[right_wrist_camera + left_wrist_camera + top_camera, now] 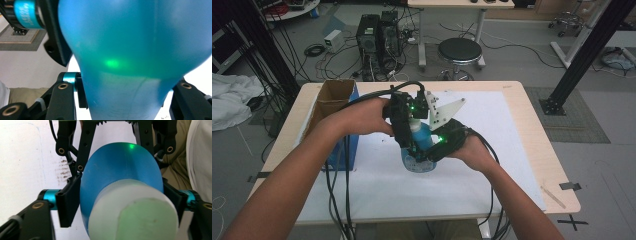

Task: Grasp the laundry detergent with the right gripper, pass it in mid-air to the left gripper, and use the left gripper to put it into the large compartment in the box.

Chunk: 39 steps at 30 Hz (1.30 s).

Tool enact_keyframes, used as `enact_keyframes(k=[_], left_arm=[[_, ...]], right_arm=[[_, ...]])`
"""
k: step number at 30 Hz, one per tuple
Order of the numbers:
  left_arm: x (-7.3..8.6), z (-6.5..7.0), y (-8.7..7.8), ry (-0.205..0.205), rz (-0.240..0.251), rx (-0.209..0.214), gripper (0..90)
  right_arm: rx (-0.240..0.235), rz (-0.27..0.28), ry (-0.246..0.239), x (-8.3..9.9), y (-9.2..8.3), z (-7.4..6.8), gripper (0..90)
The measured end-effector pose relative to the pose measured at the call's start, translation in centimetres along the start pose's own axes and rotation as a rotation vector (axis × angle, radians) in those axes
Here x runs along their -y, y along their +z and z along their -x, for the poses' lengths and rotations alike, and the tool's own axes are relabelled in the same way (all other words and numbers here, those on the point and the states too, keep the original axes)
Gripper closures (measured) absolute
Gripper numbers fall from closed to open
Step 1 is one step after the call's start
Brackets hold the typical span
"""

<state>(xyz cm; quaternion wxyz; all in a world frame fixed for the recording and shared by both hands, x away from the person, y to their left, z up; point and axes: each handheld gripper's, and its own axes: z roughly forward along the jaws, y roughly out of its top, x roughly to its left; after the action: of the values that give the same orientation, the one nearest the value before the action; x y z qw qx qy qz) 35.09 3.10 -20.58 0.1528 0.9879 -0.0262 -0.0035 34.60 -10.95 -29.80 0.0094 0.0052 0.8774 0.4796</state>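
At table centre, on the white sheet [492,165], the blue bottle [419,145] stands upright between both tools. The right gripper [432,150] is clamped on the bottle's body low down, steadying it. The left gripper [409,131] comes from above; its jaws bracket the white cap [132,212], and contact with the pads looks made but is not certain. Judged stage: bottle secured, cap grasp being set. Left to do, by appearance: twisting the cap off. A cardboard box [332,100] sits at the table's left.
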Motion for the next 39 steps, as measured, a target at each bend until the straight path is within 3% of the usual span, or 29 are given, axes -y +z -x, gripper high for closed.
enact_keyframes(k=[12, 23, 26, 29, 30, 31, 34, 35, 38, 39], left_arm=[[0.1, 0.2, -0.1, 0.013, 0.002, 0.000, 37.6], [-0.2, 0.5, -0.1, 0.016, -0.004, -0.013, 37.9], [-0.4, 0.6, -0.2, 0.026, -0.006, -0.020, 38.0], [-0.5, 0.6, -0.4, 0.028, -0.009, -0.018, 38.0], [-0.5, 0.6, -0.4, 0.028, -0.009, -0.018, 38.0], [-0.4, 0.5, -0.5, 0.023, -0.011, -0.018, 38.0], [-0.2, 0.4, -0.6, 0.009, -0.010, -0.016, 38.0], [0.1, 0.4, -0.8, 0.006, -0.009, -0.020, 38.0], [0.3, 0.3, -1.0, -0.004, -0.011, -0.025, 38.0], [0.5, 0.2, -1.2, -0.014, -0.011, -0.029, 38.0]], right_arm=[[-0.001, 0.007, -0.001, 0.0, 0.0, -0.1, 45.6], [-0.008, 0.013, -0.006, 0.1, -0.1, -0.2, 45.5], [0.013, 0.005, -0.026, 0.0, -0.2, -0.3, 44.4], [0.004, 0.001, -0.009, -0.2, -0.6, -0.3, 31.0], [0.004, 0.001, -0.009, -0.2, -0.6, -0.3, 31.0], [0.005, -0.011, -0.006, -0.2, -1.1, -0.3, 21.9], [0.000, -0.043, -0.011, -0.1, -1.6, -0.4, 21.4], [0.018, -0.098, -0.024, 0.3, -2.1, -0.6, 21.3], [0.054, -0.138, -0.004, 0.6, -2.4, -0.6, 20.2], [0.118, -0.191, 0.032, 1.0, -2.6, -0.5, 1.2]])
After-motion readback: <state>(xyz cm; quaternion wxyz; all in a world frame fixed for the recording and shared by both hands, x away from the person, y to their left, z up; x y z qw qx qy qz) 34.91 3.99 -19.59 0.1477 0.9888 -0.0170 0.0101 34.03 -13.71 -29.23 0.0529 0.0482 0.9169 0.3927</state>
